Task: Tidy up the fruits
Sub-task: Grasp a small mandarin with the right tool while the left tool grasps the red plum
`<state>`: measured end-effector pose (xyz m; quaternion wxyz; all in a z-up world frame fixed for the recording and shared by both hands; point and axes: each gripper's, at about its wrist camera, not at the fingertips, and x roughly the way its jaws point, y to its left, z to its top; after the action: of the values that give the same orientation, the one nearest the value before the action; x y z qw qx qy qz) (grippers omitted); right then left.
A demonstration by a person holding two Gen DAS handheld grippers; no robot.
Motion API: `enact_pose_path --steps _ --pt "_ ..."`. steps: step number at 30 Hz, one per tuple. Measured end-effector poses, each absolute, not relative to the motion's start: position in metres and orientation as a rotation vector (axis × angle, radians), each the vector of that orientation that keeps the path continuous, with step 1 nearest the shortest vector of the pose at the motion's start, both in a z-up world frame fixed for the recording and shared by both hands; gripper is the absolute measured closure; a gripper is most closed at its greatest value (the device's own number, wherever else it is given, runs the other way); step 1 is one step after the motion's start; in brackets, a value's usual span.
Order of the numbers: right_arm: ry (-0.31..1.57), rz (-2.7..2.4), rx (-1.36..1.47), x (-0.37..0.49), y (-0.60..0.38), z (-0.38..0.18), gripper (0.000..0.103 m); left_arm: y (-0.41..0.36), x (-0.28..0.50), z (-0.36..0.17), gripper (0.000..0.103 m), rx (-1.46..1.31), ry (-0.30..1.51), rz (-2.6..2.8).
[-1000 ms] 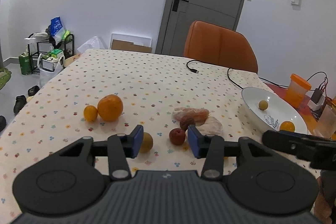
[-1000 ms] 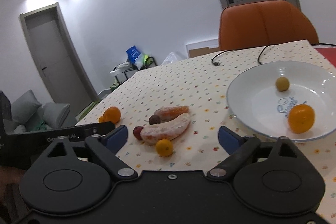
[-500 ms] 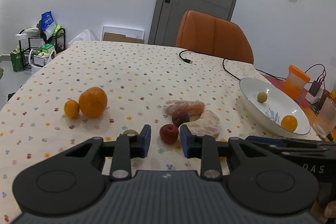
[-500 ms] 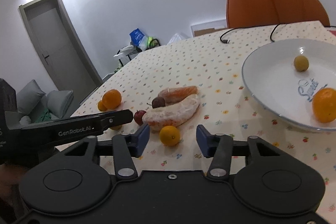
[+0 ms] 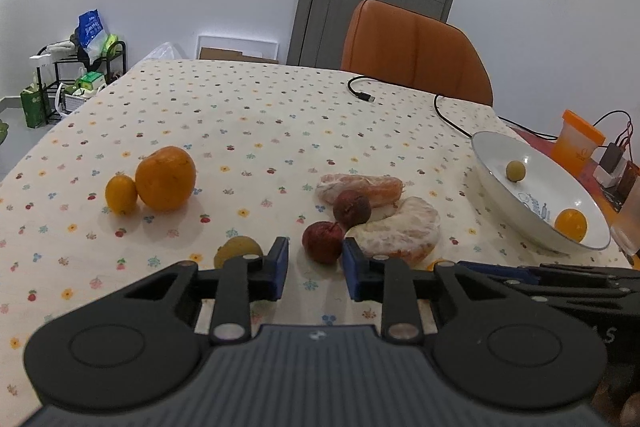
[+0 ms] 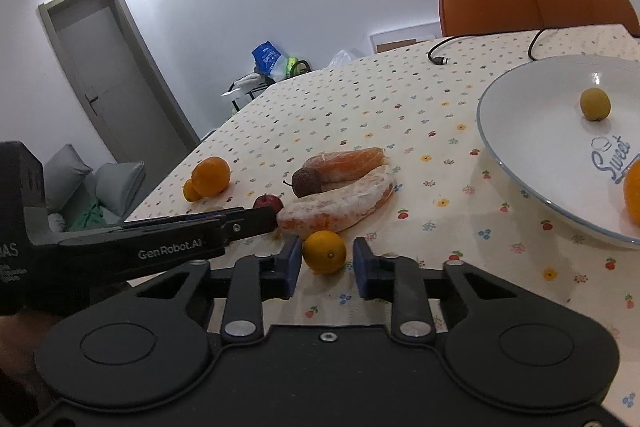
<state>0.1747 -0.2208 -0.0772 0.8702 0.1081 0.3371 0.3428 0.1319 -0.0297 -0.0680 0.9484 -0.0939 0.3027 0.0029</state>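
My left gripper [image 5: 315, 271] is open with a narrow gap, and a small red fruit [image 5: 322, 241] sits on the cloth right at its fingertips. A yellow-green fruit [image 5: 236, 249] lies just left of the left finger. My right gripper [image 6: 326, 267] is open, its blue pads flanking a small orange [image 6: 324, 251] without a clear squeeze. Peeled orange pieces [image 5: 400, 231] and a dark red fruit [image 5: 352, 207] lie just beyond. A white plate [image 6: 492, 147] at the right holds a yellow-green fruit [image 6: 595, 104] and an orange [image 5: 571, 225].
A big orange [image 5: 165, 178] and a small one [image 5: 121, 194] rest at the left of the table. A black cable [image 5: 440, 107] and an orange chair [image 5: 416, 51] are at the far side. An orange cup [image 5: 578, 143] and a charger stand right of the plate.
Both grippers have narrowed their jaws and moved forward and down. The left one now frames the red fruit, the right one the small orange.
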Motion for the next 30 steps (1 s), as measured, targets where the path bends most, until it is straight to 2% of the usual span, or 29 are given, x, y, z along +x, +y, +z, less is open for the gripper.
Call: enact_pose_path --steps 3,4,16,19,26,30 --pt "0.701 0.71 0.226 0.174 -0.221 -0.076 0.08 -0.03 0.133 -0.069 0.077 -0.188 0.609 0.012" --pt "0.699 0.707 0.227 0.174 -0.221 -0.076 0.08 -0.03 0.133 -0.069 0.084 -0.193 0.609 0.008" --pt "0.667 0.664 0.252 0.17 -0.236 -0.068 0.081 -0.034 0.122 -0.061 0.085 -0.199 0.594 0.005" --pt "0.654 0.654 0.257 0.168 -0.241 -0.065 0.081 -0.037 0.118 -0.056 0.092 -0.197 0.586 -0.004" --pt "0.642 0.635 0.262 0.163 -0.247 -0.064 0.081 -0.043 0.116 -0.058 0.092 -0.193 0.611 -0.008" --pt "0.643 0.624 0.269 0.161 -0.252 -0.065 0.081 -0.042 0.115 -0.061 0.088 -0.196 0.621 0.018"
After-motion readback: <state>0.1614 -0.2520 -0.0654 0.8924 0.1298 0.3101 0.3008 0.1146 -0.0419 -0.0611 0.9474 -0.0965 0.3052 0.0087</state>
